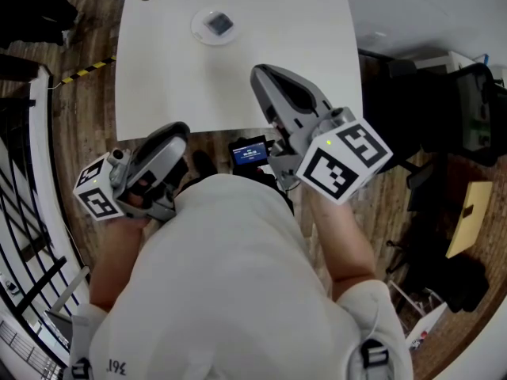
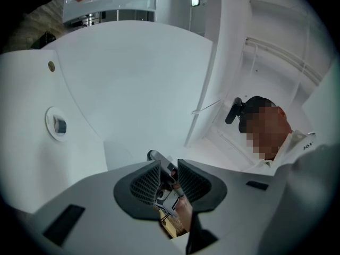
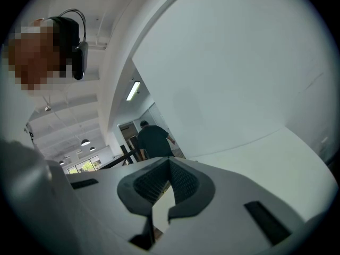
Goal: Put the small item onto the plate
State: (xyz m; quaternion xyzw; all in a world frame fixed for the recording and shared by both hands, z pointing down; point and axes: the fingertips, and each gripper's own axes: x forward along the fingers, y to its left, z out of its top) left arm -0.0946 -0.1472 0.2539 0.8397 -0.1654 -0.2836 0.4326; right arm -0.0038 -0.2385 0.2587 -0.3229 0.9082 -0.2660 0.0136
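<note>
Rnd wht plate, dark sq item.

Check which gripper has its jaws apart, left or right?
The left gripper: a clear gap shows between its jaws, with nothing gripped. The right gripper has its jaws closed together.

Small item on plate, far table side
</note>
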